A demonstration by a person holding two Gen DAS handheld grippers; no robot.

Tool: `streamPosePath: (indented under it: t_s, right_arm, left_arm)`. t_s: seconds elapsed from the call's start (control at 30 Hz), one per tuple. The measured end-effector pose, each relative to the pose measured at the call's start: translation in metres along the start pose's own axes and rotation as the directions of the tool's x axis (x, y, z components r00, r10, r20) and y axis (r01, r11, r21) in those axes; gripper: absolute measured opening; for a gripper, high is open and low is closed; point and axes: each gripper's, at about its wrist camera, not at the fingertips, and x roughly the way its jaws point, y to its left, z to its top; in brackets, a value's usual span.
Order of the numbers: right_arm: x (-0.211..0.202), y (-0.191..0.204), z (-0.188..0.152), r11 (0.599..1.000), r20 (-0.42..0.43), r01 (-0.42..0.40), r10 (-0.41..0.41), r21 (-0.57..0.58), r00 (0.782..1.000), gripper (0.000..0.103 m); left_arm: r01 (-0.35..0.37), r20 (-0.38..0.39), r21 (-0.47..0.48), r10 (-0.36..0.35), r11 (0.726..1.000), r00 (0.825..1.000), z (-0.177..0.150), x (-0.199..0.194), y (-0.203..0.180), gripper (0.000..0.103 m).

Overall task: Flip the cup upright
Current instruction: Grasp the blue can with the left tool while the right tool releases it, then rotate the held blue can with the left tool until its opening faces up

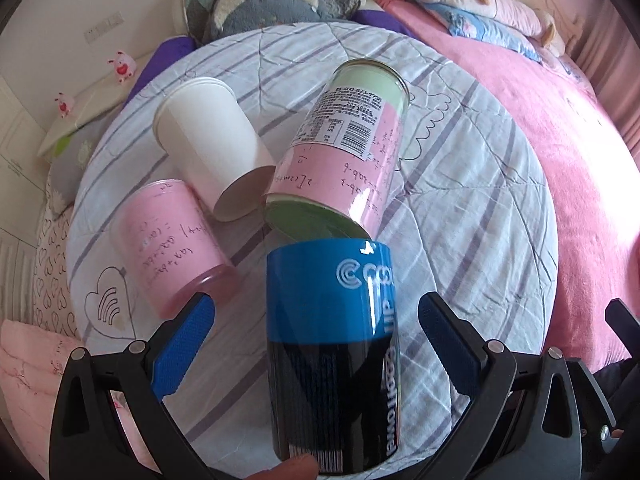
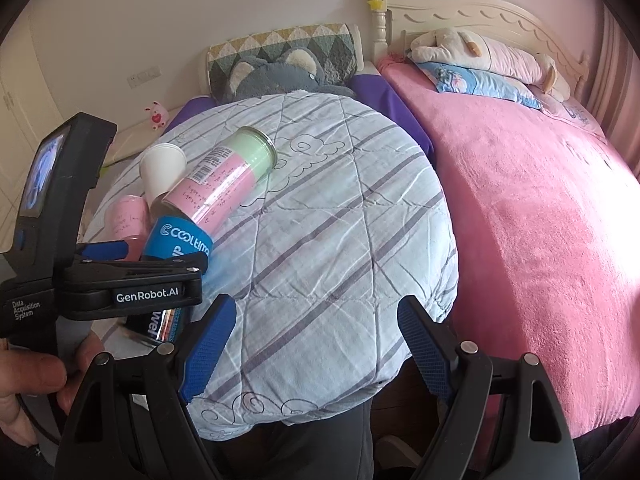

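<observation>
Four cylindrical containers lie on their sides on a striped quilt [image 1: 460,184] spread over a rounded surface. The blue-and-black cup [image 1: 332,356], printed with white lettering, serves as the landmark: it lies lengthwise between the two blue-padded fingers of the left gripper [image 1: 316,340], whose jaws stand wide apart, with clear gaps on both sides and no contact visible. Just beyond the cup's far end, touching or nearly touching it, lies a pink-and-green jar [image 1: 344,148] bearing a barcode label. Beyond and to the left of the cup lies a white paper cup [image 1: 212,144], its base toward the camera and resting against the jar. Directly left of the blue cup, beside the left finger, lies a pink tumbler [image 1: 172,240] with handwritten marks. In the right wrist view, the right gripper [image 2: 316,348] hangs over bare quilt well to the right of the blue cup, its jaws likewise spread and holding nothing. A pink blanket [image 2: 532,216] covers the adjoining bed.
</observation>
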Motion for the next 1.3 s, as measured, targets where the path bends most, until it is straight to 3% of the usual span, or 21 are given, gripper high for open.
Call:
streamPosePath:
  t_s: [0.3, 0.37, 0.53, 0.97, 1.3]
  right_arm:
    - [0.012, 0.009, 0.004, 1.0, -0.025, -0.002, 0.001, -0.007, 1.0, 0.084]
    - [0.012, 0.011, 0.004, 1.0, -0.026, -0.002, 0.002, -0.008, 1.0, 0.084]
    - [0.013, 0.012, 0.003, 1.0, -0.032, -0.003, 0.003, -0.007, 0.999, 0.084]
    - [0.005, 0.01, 0.0, 1.0, -0.016, -0.003, 0.003, 0.007, 1.0, 0.084]
    - [-0.007, 0.015, -0.003, 1.0, 0.008, -0.008, 0.008, 0.004, 1.0, 0.084]
  left_arm:
    - [0.047, -0.054, -0.028, -0.049, 0.998, 0.997, 0.01, 0.021, 0.006, 0.102]
    - [0.057, -0.055, -0.035, -0.059, 0.998, 0.997, 0.011, 0.023, 0.007, 0.087]
    - [0.084, -0.054, -0.028, -0.085, 0.996, 0.995, 0.015, 0.023, 0.006, 0.07]
    - [0.126, 0.003, -0.014, -0.126, 0.992, 0.992, 0.008, -0.004, 0.004, 0.069]
    - [0.114, 0.142, 0.008, -0.114, 0.993, 0.983, -0.002, -0.05, 0.006, 0.069]
